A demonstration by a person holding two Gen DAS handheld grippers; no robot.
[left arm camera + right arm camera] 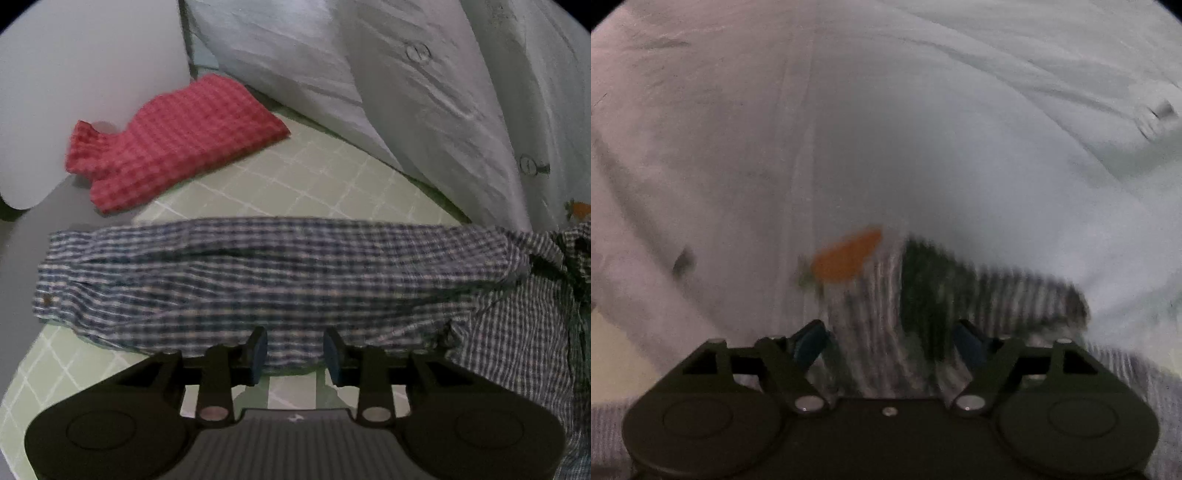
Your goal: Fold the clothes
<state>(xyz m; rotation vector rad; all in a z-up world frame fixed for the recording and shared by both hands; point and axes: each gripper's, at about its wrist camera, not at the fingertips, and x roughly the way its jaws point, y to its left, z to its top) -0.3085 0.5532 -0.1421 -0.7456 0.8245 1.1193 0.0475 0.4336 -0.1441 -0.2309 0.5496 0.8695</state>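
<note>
**Checked shirt on the green mat**

The blue checked shirt (258,273) lies stretched across the green squared mat (295,177). The left gripper (295,356) stands a little open just over its near edge, gripping nothing. The right gripper (892,347) is wide open over blurry cloth. A folded red checked cloth (173,144) and a white shirt (424,92) lie behind.

A pale green gridded mat (314,177) lies beside a white rounded panel (74,74).
</note>
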